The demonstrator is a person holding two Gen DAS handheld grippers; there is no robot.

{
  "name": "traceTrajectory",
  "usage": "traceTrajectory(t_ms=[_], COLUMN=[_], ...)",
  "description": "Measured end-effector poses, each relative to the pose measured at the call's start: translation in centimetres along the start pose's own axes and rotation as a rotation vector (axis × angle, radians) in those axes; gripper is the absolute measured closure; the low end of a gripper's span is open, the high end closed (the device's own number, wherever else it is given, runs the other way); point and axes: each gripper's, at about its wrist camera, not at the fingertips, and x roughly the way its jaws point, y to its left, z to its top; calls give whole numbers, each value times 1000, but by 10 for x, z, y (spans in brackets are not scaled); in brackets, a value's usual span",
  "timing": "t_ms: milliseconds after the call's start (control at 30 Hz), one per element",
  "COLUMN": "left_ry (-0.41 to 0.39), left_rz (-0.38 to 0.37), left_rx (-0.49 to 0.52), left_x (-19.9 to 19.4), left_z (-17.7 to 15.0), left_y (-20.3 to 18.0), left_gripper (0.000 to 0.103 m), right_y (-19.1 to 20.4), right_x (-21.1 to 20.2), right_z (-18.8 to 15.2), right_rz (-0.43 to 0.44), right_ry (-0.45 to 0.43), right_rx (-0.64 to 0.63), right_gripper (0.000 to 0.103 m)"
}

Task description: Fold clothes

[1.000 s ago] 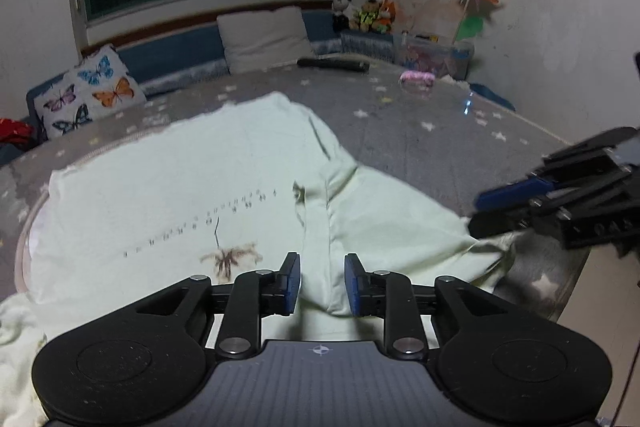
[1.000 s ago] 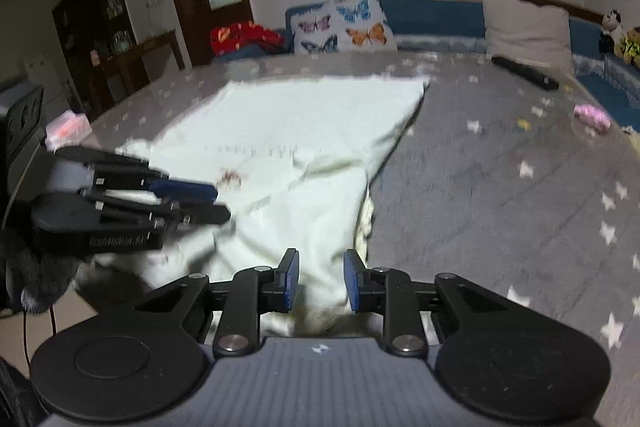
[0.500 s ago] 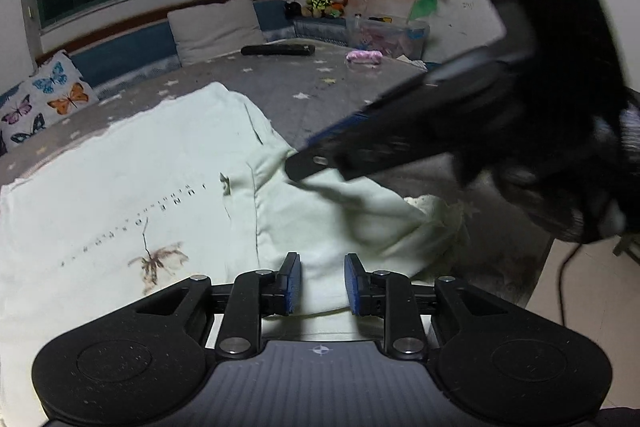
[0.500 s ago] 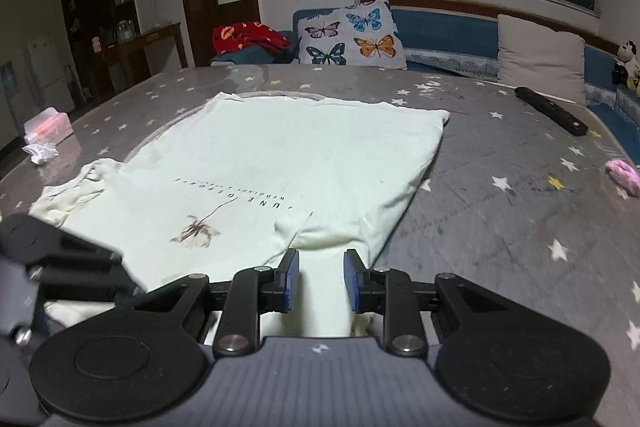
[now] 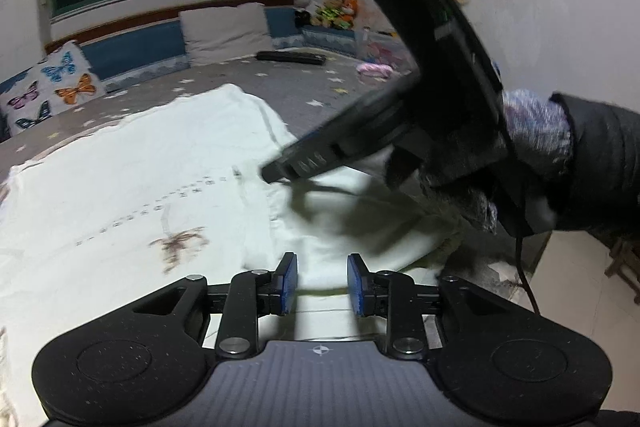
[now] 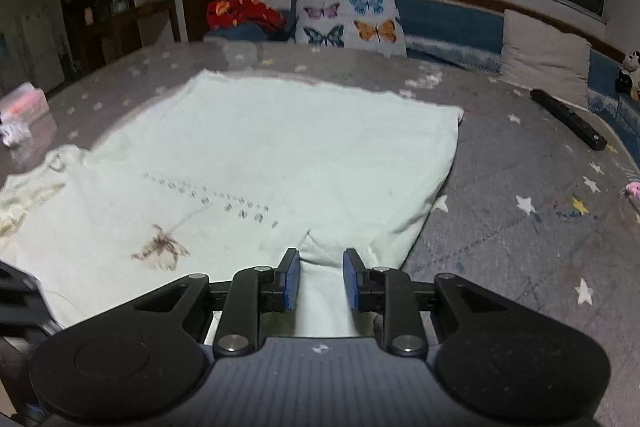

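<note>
A pale green T-shirt (image 5: pixel 120 195) with a small brown print lies spread on the grey star-patterned bed (image 6: pixel 500 227). My left gripper (image 5: pixel 322 283) hovers over the shirt's near edge. Its jaws are opening, the cloth shows in the gap, and the pads do not visibly press on it. My right gripper (image 6: pixel 320 279) is shut on a strip of the sleeve (image 6: pixel 324 307) that runs from the shirt's side in between its pads. In the left wrist view, the right gripper (image 5: pixel 272 175) reaches over the shirt's middle, held by a gloved hand (image 5: pixel 532 131).
A butterfly pillow (image 6: pixel 352 19), a plain pillow (image 6: pixel 544 59) and plush toys (image 5: pixel 332 9) line the far edge. A black remote (image 6: pixel 568 119) and a pink item (image 5: pixel 374 69) lie on the bed. The bed's edge and the floor (image 5: pixel 580 267) are at the right.
The right gripper has swung from the shirt's right side in over the shirt, with the sleeve between its pads. The left gripper has stayed where it was.
</note>
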Motion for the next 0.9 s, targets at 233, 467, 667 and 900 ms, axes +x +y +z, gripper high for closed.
traceTrajectory(t_ms=[233,467,667,900], left_ry=[-43,-48,-52,-51], left_rz=[165,444,654,669], left_rx=[-125,-313,-506,-640], left_x=[-44,-94,-130,-149], left_z=[-18,-55,-87,-111], left_y=[42,99,146,178], left_gripper=[61,61,58,55], right_y=[13,51,98,165], right_x=[-16,-29,-33,-27], right_z=[5,3,7,14], right_rz=[-14,65,175,288], right_ry=[-25,-28,-15,-5], right_rx=[-39,-125,-223,-356], right_gripper=[76,61,56,50])
